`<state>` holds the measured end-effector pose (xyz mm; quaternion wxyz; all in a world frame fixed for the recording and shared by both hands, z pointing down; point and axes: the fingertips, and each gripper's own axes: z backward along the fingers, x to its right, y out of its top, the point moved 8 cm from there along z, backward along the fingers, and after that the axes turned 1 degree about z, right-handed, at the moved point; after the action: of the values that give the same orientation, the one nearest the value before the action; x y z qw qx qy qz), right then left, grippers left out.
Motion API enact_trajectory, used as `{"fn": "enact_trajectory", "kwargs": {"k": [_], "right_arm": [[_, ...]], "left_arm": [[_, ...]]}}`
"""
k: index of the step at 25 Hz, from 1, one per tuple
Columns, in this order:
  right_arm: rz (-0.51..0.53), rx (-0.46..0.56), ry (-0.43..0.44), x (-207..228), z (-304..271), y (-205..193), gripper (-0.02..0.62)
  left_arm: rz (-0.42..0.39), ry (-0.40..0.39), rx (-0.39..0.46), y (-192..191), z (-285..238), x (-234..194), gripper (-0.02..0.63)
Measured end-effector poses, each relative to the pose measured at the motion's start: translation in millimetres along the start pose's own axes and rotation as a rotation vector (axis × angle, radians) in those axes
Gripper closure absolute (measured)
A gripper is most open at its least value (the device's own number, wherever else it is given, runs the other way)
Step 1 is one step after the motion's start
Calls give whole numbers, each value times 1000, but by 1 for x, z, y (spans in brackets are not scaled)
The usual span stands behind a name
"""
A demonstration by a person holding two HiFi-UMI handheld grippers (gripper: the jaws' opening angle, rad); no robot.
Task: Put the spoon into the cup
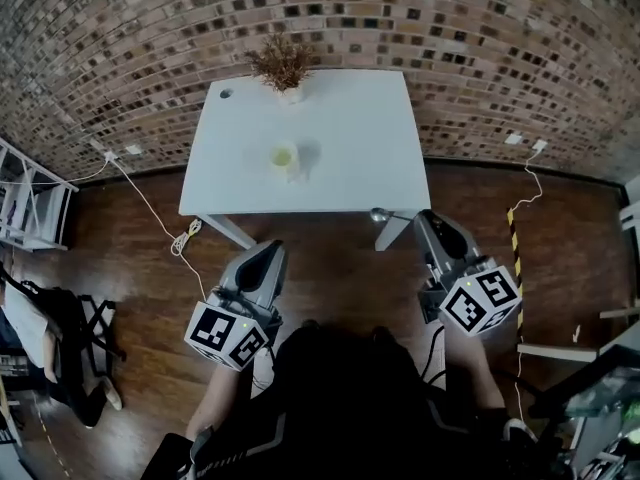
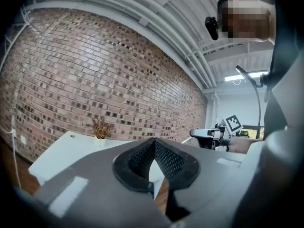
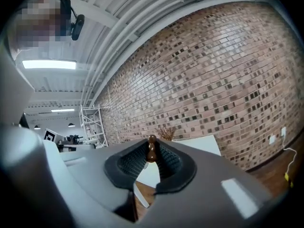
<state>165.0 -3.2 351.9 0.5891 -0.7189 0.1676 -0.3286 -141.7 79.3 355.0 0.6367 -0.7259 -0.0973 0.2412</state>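
A small pale cup (image 1: 283, 157) stands near the middle of the white table (image 1: 340, 138). My right gripper (image 1: 428, 220) hovers before the table's front right corner, shut on the spoon (image 1: 380, 214). The spoon's metal bowl sticks out to the left of the jaws. In the right gripper view the spoon's brown handle end (image 3: 152, 149) stands up between the pads of that gripper (image 3: 151, 147). My left gripper (image 1: 270, 253) is in front of the table, over the floor. Its pads meet at the tip with nothing between them (image 2: 154, 144). The cup is hidden in both gripper views.
A dried plant in a white pot (image 1: 284, 66) stands at the table's far edge, also seen as the plant (image 2: 100, 127). A brick wall (image 1: 120, 58) runs behind. White cables (image 1: 165, 223) lie on the wood floor at left, a metal rack (image 1: 30, 203) further left.
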Motion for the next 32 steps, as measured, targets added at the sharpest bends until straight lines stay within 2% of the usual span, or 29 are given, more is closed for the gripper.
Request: {"fn": "enact_trajectory", "kwargs": {"k": [4,8,11,16,23,25,29,32], "right_arm": [[23,10,-35,-22,-51,7,554],[35,4,-29,-33,-96,9,554],[58,-38,-18,-26,-124,6,554],[50,-37,16,-2,-176,7,554],[63,-39,116,20,-243,25,554],[69,-58,127,28,-259,27,554],[57,-87,94,29,-282,21,554],[64,-103,54,20,-303,16,554]], "left_arm": [[21,-14,5,11,2,-60,612],[23,-18,-8,14,-5,-106,612],[18,-6,-13,22,-24,-130,612],[14,31,-25,32,-58,-167,612],[-1,94,-39,47,-105,-209,612],[-14,81,-36,52,-122,-216,612],[-35,14,-59,53,-145,-247,612],[-7,-27,-48,55,-149,-277,612]]}}
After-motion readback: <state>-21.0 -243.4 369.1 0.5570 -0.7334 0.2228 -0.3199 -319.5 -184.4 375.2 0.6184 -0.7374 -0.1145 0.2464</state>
